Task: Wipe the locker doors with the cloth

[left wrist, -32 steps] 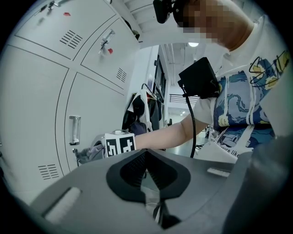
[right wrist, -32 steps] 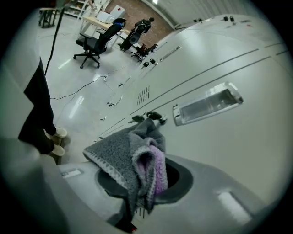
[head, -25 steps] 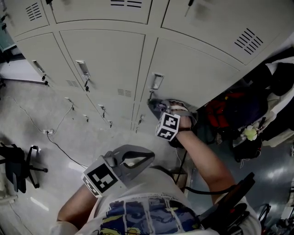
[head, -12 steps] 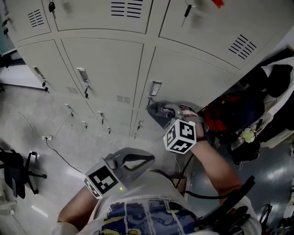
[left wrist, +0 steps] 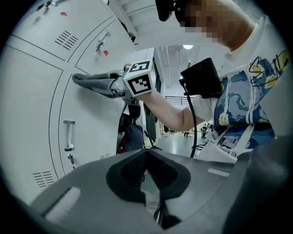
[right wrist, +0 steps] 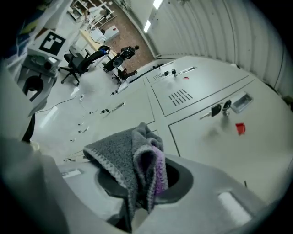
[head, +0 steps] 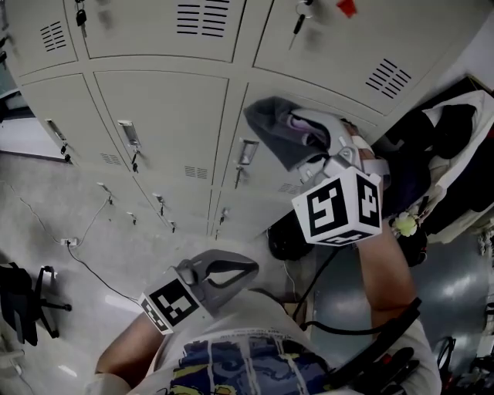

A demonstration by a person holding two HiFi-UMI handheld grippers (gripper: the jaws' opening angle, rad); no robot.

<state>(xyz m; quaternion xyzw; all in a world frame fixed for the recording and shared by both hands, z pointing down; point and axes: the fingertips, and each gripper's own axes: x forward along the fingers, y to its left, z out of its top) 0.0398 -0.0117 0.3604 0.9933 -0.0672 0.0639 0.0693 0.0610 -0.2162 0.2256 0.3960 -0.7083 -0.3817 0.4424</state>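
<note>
Pale grey locker doors fill the upper half of the head view. My right gripper is shut on a folded grey cloth with a purple inner side. The cloth is held against the upper part of the door to the right of a small handle. In the right gripper view the cloth bunches out of the jaws toward the doors. My left gripper hangs low by the person's torso, shut and holding nothing. In the left gripper view the cloth touches the door.
Bags and dark clothes are piled right of the lockers. Keys and a red tag hang on the upper doors. A black office chair and a cable are on the floor at left.
My right gripper has carried the cloth up the door, from beside the handle to well above it. The left gripper has stayed in place.
</note>
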